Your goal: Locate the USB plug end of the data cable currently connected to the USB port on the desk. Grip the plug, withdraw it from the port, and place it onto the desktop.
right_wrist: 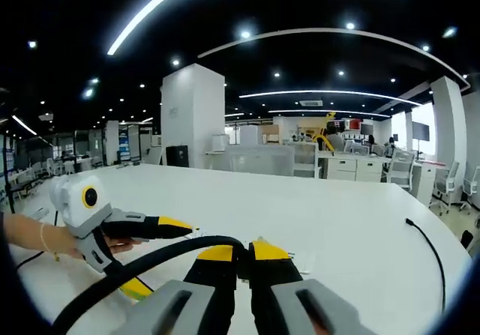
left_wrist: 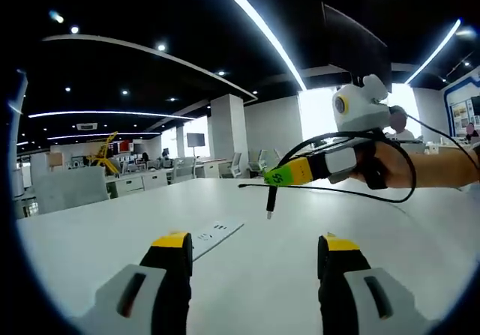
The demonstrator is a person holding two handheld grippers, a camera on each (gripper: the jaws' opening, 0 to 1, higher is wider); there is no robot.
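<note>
In the left gripper view, my right gripper (left_wrist: 273, 176) comes in from the right, held by a hand, and is shut on a black data cable (left_wrist: 352, 136). The cable's USB plug (left_wrist: 270, 202) hangs free just above the white desk (left_wrist: 97, 230). A flat white port strip (left_wrist: 217, 234) lies on the desk below and left of the plug. My left gripper (left_wrist: 255, 245) stands open low over the desk, nothing between its jaws. In the right gripper view, my right gripper (right_wrist: 241, 252) pinches the black cable (right_wrist: 150, 264), and my left gripper (right_wrist: 166, 258) sits open at the left.
Another black cable (right_wrist: 429, 246) lies along the desk's right edge in the right gripper view. The wide white desk (right_wrist: 337, 207) stretches ahead. Office desks, chairs and a white pillar (right_wrist: 193, 118) stand far behind.
</note>
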